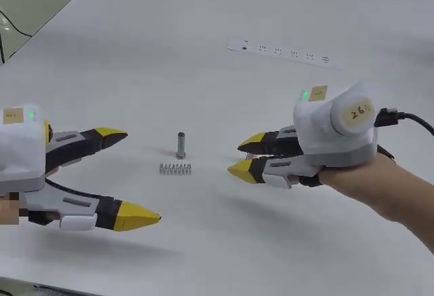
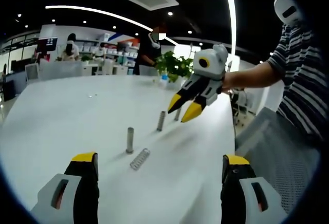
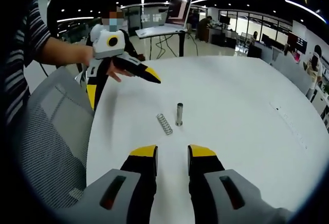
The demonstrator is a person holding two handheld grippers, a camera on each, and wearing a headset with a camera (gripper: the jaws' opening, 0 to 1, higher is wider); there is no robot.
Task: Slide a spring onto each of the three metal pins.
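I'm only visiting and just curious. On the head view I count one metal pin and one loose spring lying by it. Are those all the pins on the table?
Observer: No. The left gripper view shows two more standing beyond those, near the tips of the right gripper. One is a coiled pin that seems to wear a spring already, and the other is a farther pin, partly hidden.
Operator: Is that right gripper carrying anything?
Observer: No. The right gripper view shows its jaws a little apart with nothing between them, pointing toward the bare pin and the loose spring.
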